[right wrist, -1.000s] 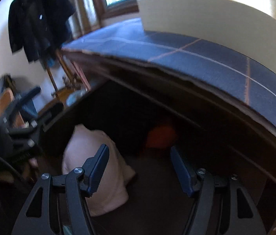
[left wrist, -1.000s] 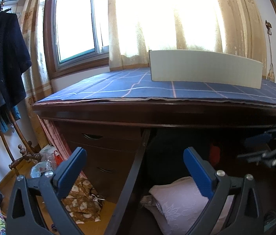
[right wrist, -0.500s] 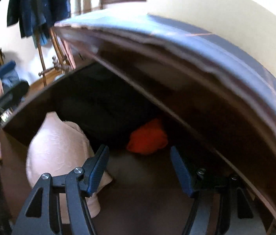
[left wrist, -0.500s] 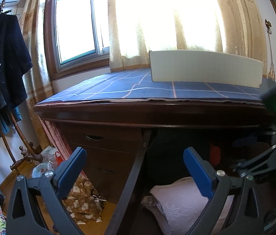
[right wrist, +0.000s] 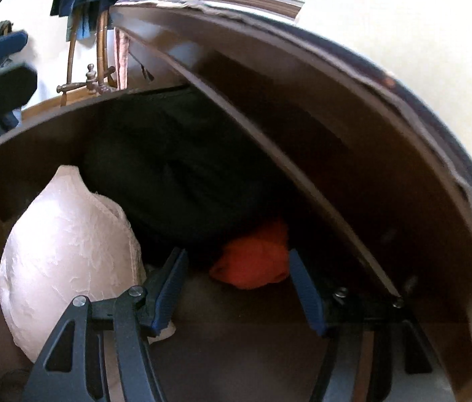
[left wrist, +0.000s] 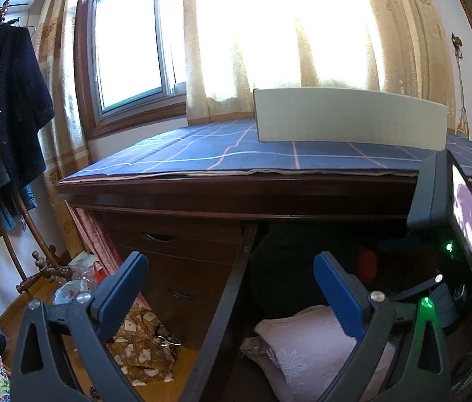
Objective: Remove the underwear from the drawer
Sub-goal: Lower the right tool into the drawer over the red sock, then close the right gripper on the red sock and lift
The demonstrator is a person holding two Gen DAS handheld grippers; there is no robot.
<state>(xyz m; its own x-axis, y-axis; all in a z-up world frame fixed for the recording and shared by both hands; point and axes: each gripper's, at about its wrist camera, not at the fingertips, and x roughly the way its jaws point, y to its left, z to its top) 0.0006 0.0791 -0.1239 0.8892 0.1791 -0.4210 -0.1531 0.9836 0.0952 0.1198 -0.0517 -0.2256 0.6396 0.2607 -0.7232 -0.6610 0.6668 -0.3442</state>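
The desk drawer (right wrist: 35,134) stands pulled out. At its back lies a crumpled orange piece of underwear (right wrist: 252,264), under the desk's edge. My right gripper (right wrist: 236,268) reaches down into the drawer with its blue fingertips on either side of the orange cloth. Its jaws have just been closing, and the pads do not visibly press on the cloth. A folded pale pink garment (right wrist: 68,251) lies at the drawer's left, also seen as pink garment (left wrist: 309,345). My left gripper (left wrist: 229,268) is open and holds nothing, above the drawer's side wall (left wrist: 232,301).
A black garment (right wrist: 175,174) fills the back left of the drawer. The desk top carries a blue checked cloth (left wrist: 236,154) and a white board (left wrist: 349,117). More drawers (left wrist: 169,251), a coat stand (left wrist: 31,234) and floor clutter (left wrist: 142,345) are at left.
The right gripper has gone down and deeper into the drawer, rolled, and its jaws have narrowed around the orange cloth. Its body now shows larger in the left wrist view. The left gripper has stayed put.
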